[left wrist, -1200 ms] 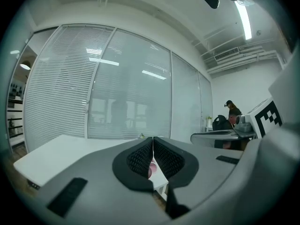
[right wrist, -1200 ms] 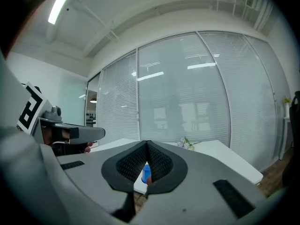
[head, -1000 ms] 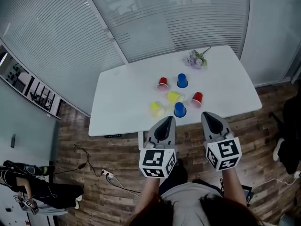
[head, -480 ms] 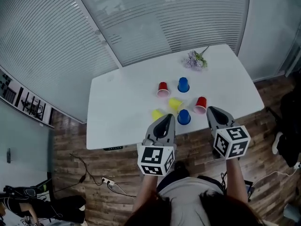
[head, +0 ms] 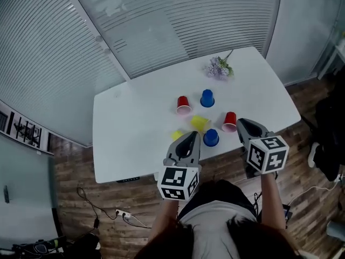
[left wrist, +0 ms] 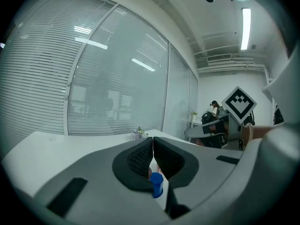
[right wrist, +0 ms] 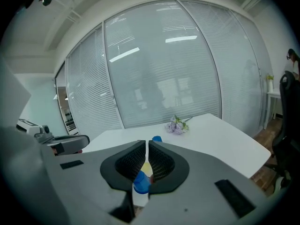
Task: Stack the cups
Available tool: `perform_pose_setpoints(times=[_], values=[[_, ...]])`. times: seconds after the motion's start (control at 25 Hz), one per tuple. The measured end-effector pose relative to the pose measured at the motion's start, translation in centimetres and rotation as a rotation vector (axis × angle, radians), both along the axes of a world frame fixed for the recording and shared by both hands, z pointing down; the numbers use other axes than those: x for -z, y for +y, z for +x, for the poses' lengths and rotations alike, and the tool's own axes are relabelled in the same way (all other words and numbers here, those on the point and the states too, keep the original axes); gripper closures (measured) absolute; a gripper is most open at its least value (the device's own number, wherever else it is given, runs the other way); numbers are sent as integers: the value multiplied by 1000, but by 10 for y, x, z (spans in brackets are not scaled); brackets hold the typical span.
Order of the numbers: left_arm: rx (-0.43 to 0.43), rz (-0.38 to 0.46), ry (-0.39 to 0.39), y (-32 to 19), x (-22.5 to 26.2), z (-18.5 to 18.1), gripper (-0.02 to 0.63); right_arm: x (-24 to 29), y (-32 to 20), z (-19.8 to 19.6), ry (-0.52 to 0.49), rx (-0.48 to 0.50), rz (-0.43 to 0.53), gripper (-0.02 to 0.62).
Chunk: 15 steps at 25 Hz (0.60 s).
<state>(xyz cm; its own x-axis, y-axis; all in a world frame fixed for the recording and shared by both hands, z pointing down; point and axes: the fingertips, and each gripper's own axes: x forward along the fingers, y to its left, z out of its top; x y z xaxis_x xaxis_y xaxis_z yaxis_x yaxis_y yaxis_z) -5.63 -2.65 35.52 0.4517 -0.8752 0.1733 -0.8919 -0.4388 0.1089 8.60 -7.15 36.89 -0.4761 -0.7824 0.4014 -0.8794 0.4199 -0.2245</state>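
Hovering at table (head: 129, 123) edge: left tongs (head: 192, 136) pressed together, empty; right tongs (head: 241, 122) just parting, empty, likely readying for nearest blue cup (head: 211, 137).

Brings left gripper (head: 192, 136) and right gripper (head: 241, 123) forward over the white table's (head: 135, 124) near edge. Parts right jaws slightly, nothing between.

Six scattered cups (head: 207, 97), yellow one (head: 199, 123) seemingly tipped
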Motion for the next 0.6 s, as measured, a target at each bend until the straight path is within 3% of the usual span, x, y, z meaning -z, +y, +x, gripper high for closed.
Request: perform_pose_setpoints(times=[0.6], values=[[-35, -41, 9, -56, -18, 10, 584, -51, -60, 17, -21, -3, -217, 483]])
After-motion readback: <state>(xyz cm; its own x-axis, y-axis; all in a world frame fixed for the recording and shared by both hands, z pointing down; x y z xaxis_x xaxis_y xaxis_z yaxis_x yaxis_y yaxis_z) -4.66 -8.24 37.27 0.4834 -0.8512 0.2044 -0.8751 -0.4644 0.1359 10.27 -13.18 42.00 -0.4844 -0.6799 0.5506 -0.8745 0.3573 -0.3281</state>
